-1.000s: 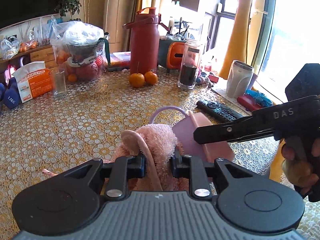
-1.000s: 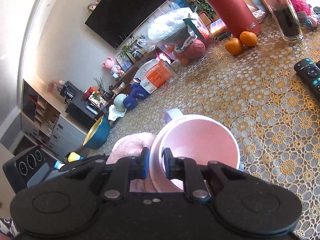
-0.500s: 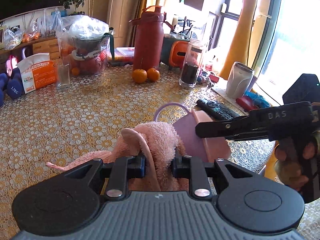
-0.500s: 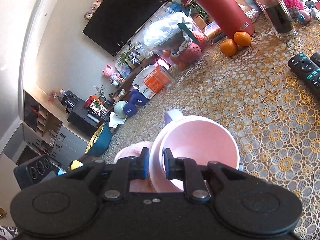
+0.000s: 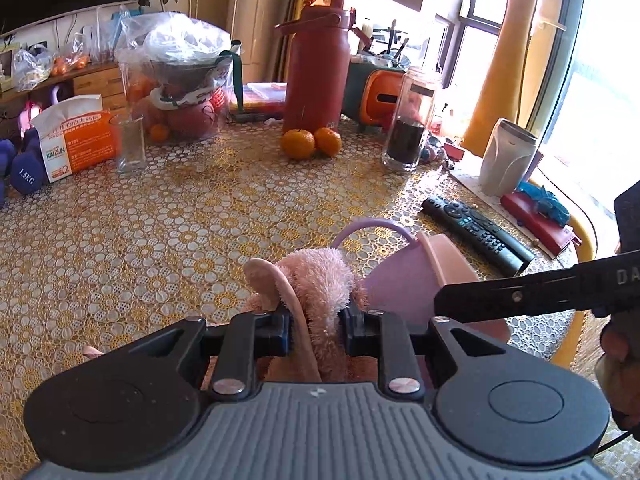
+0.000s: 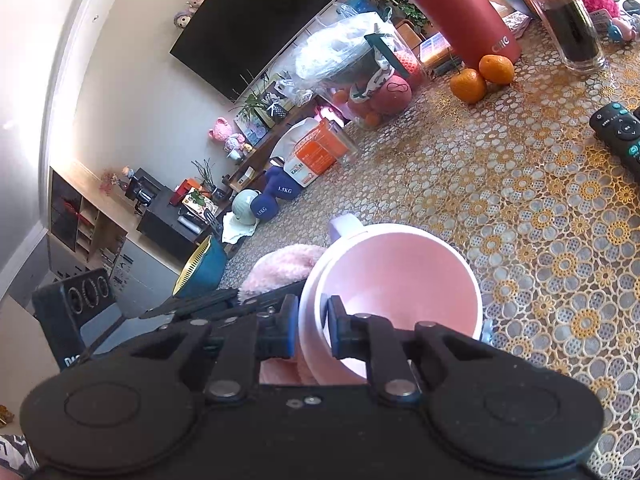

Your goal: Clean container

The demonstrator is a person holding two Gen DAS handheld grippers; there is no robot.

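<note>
Lifted a little higher than a second ago, pink cup (image 6: 394,280) pinched by its rim in right gripper (image 6: 313,330), tilted above table's near edge (image 5: 532,328), mouth facing away from fluffy pink cloth (image 5: 320,280) clamped in left gripper (image 5: 316,330) just beside its outer wall.

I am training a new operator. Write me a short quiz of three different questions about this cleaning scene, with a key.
1. True or false: the left gripper is shut on the fluffy pink cloth.
2. Which part of the pink cup do the jaws of the right gripper clamp? A) handle B) rim wall C) base
3. Fill in: behind the two oranges stands a tall red ____.

Key: 1 true; 2 B; 3 flask.
</note>
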